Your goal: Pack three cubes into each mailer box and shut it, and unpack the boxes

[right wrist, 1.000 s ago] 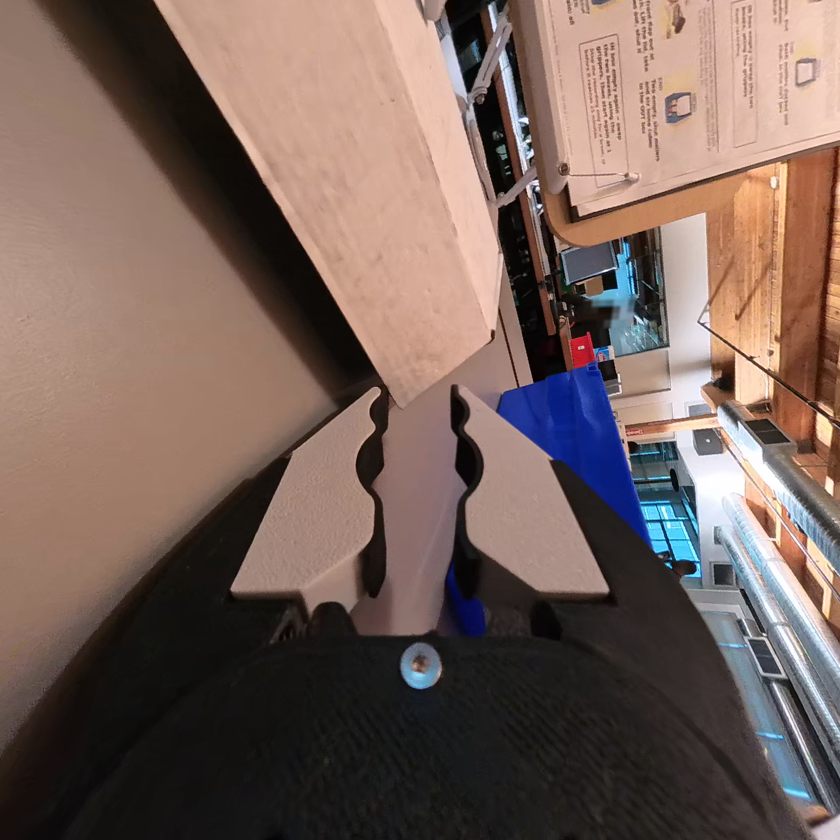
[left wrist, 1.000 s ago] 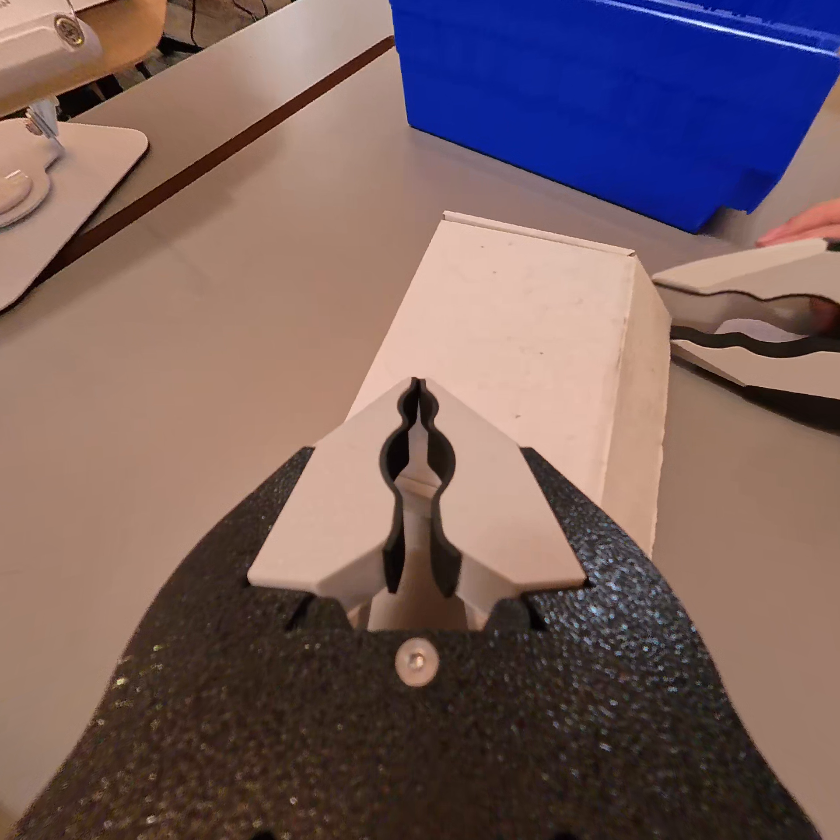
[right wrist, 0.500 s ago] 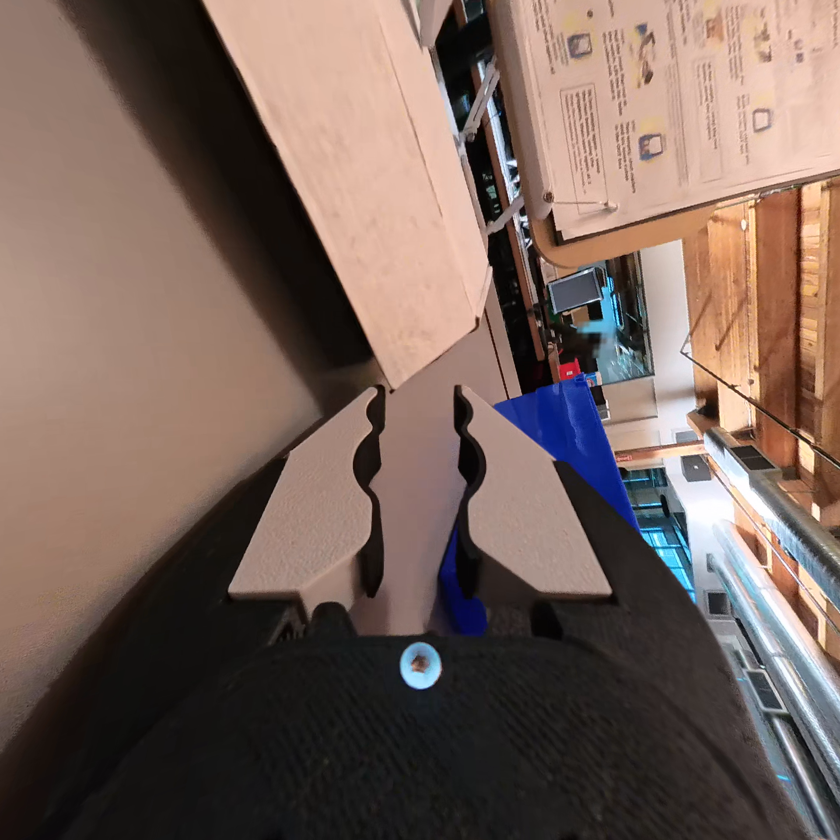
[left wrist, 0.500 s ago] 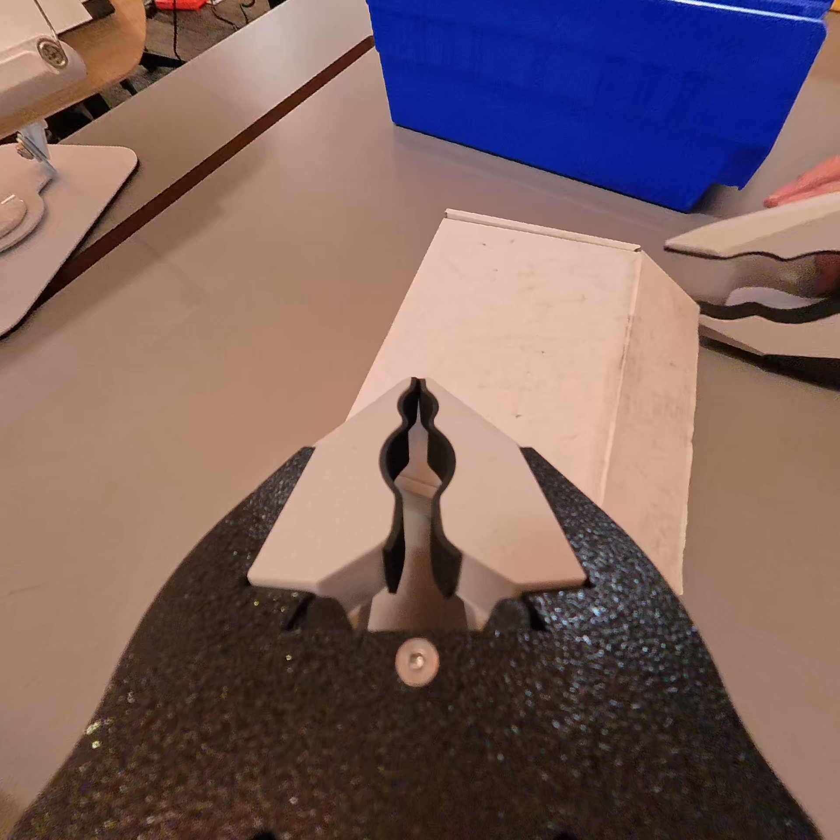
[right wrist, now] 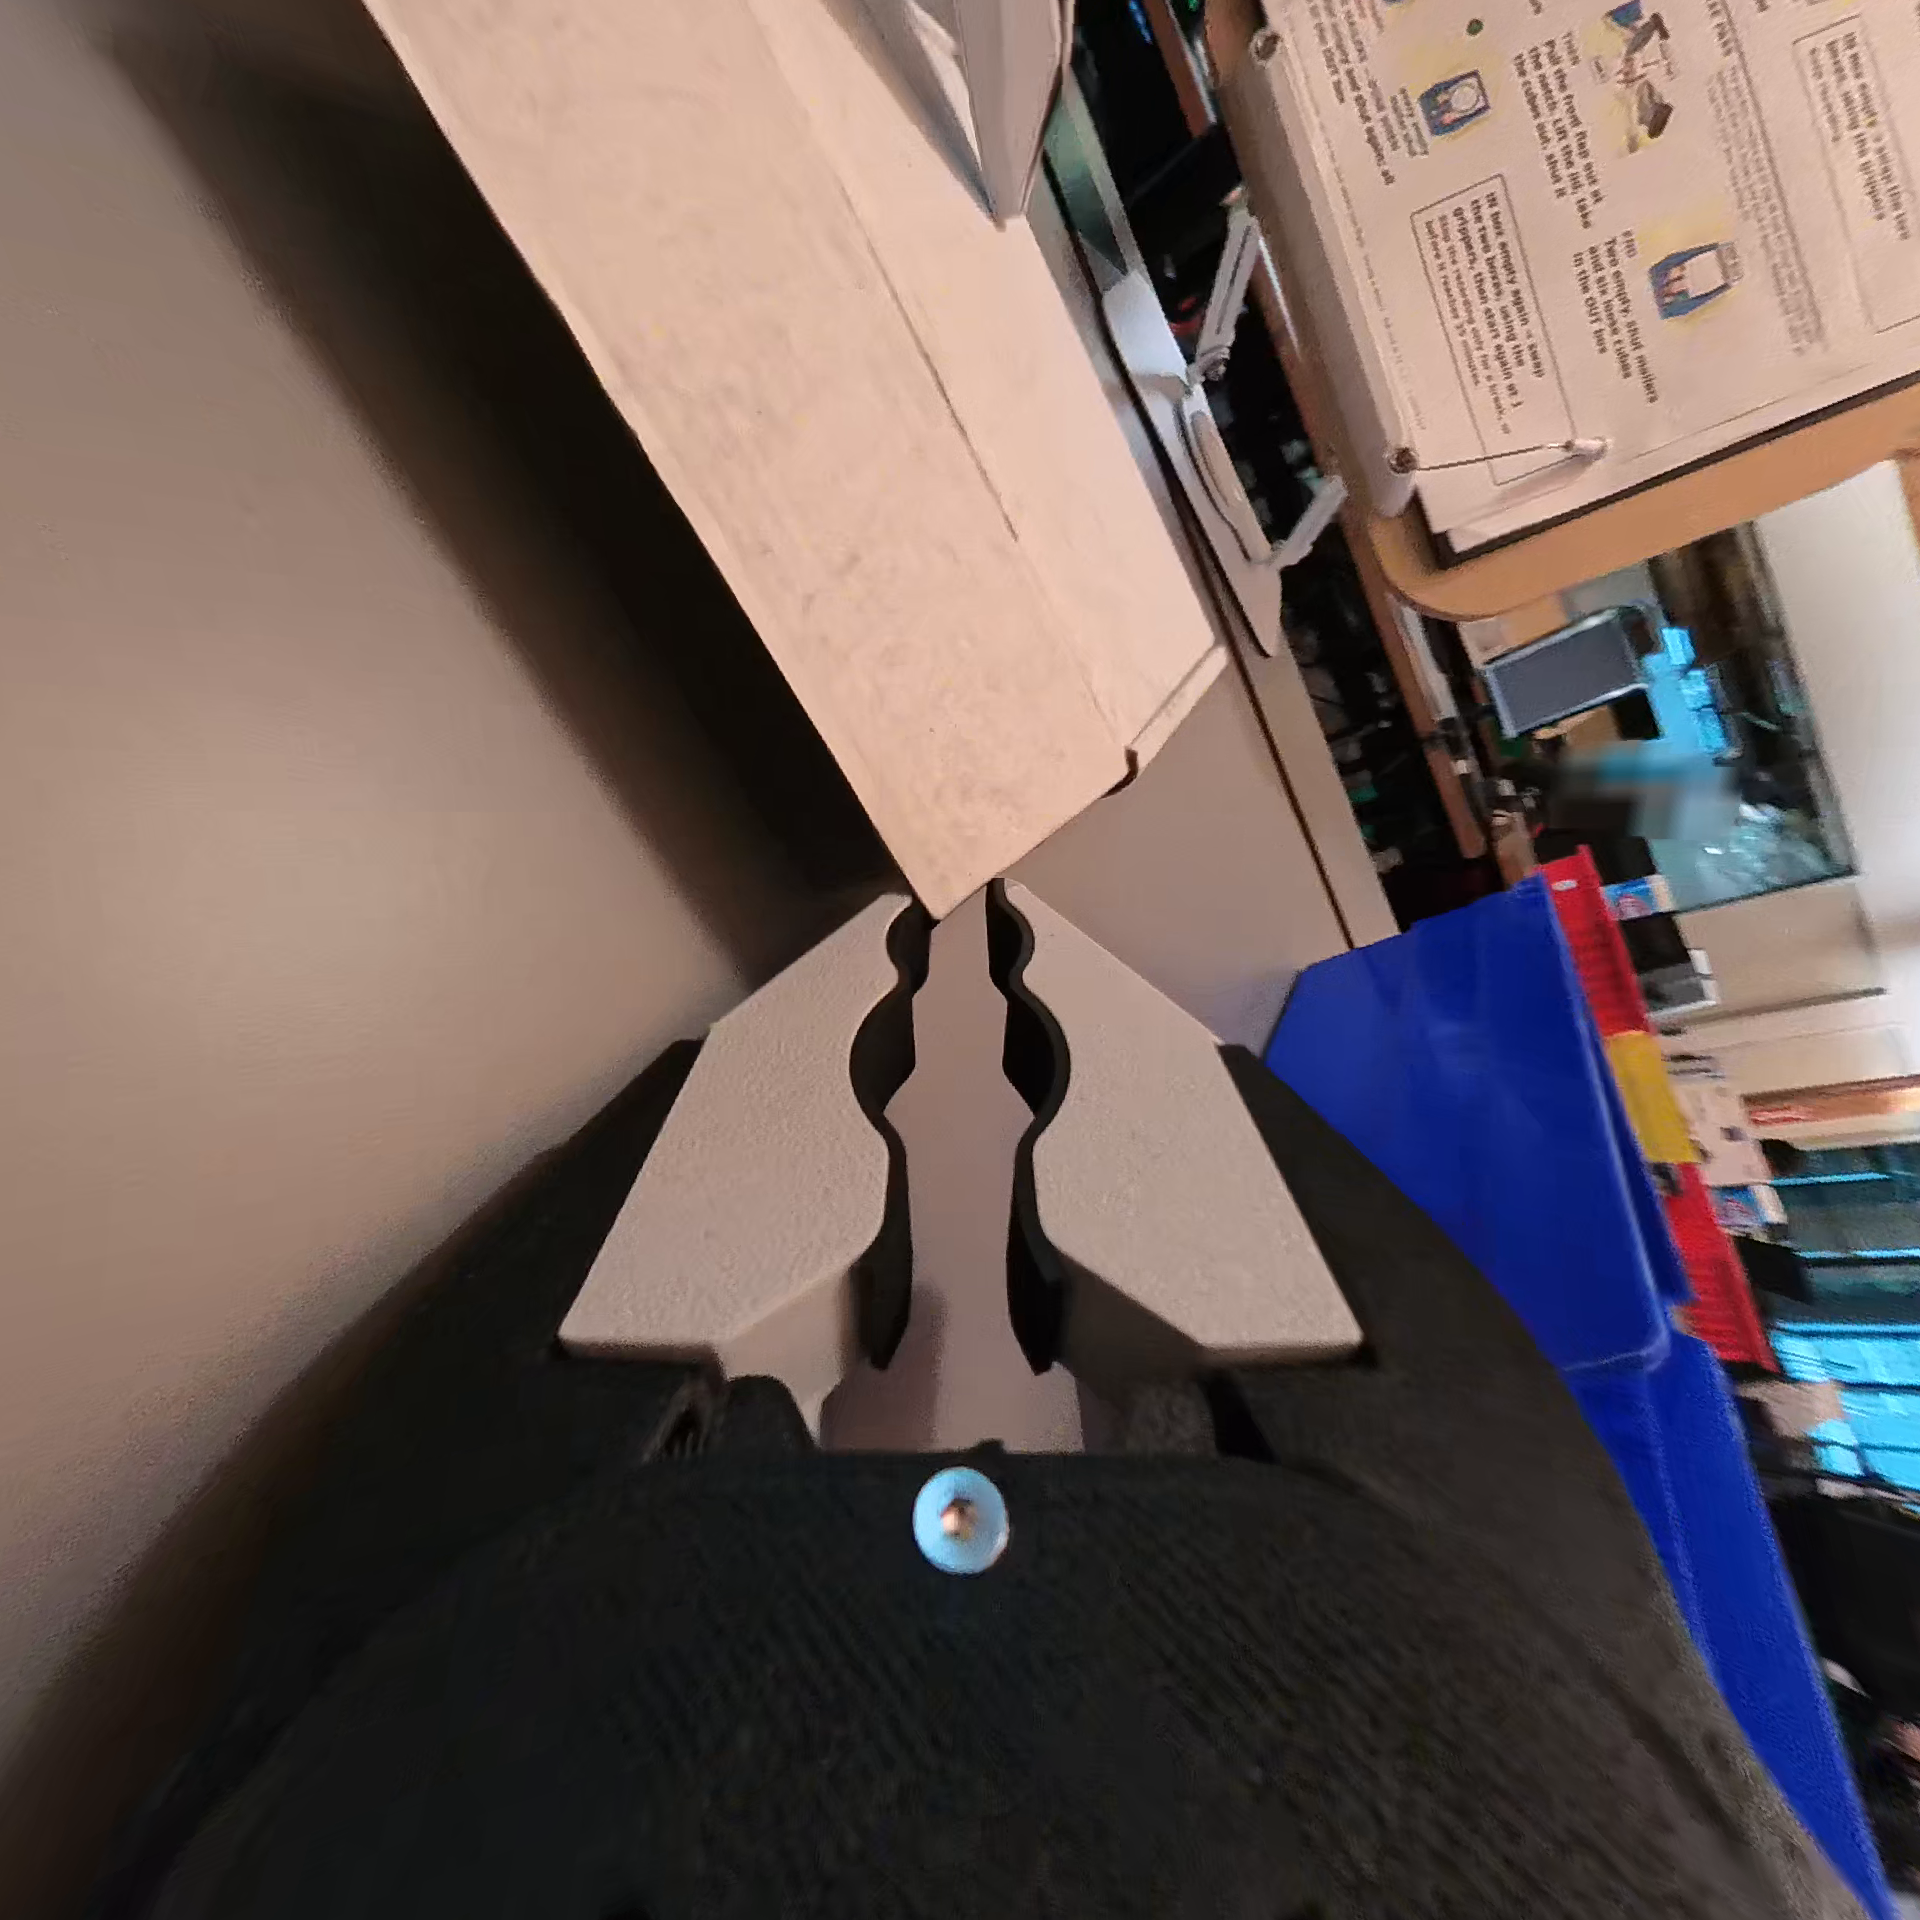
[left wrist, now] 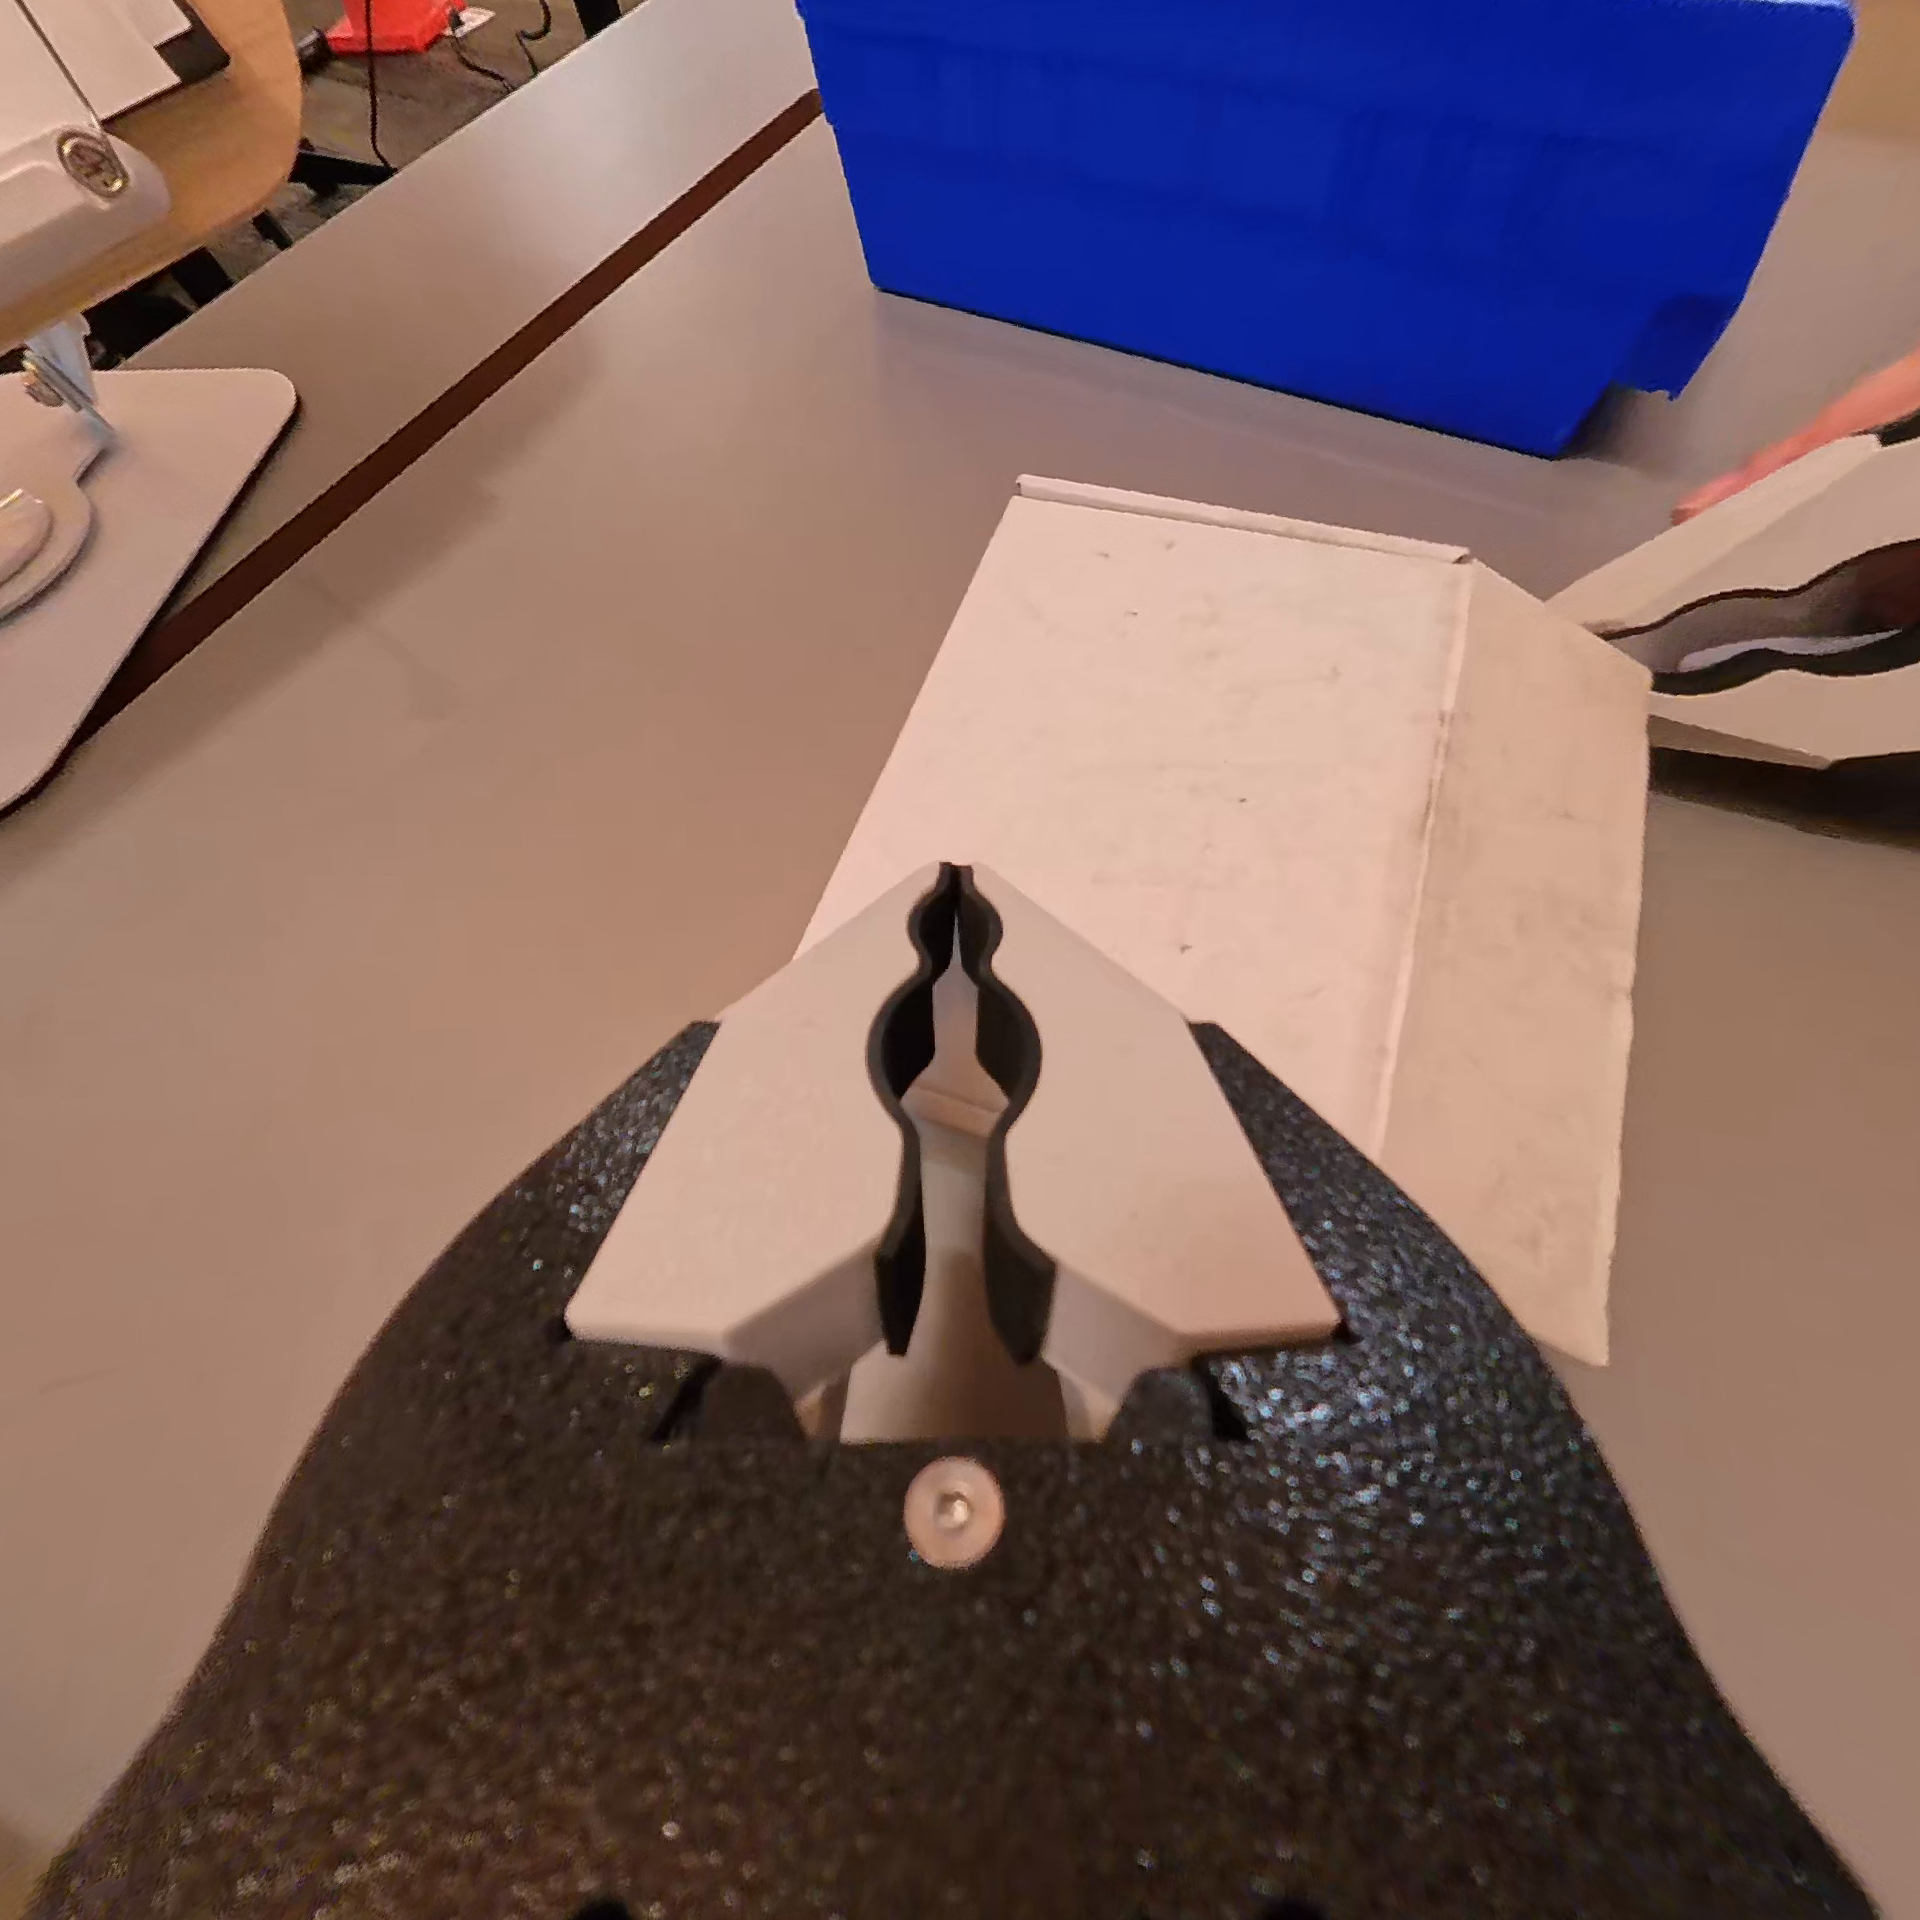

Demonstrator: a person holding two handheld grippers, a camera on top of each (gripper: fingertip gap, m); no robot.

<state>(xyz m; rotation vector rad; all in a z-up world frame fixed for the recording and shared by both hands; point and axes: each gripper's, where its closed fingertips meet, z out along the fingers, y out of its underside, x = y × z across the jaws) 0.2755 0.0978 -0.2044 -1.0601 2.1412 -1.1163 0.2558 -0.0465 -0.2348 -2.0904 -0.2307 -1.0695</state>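
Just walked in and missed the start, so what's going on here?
A person holds tongs in each hand over a white mailer box lying shut on a grey table. The left tongs are shut and poised over its top, near end. The right tongs, slightly open, sit at the box's far right corner. A blue bin stands behind. No cubes show.
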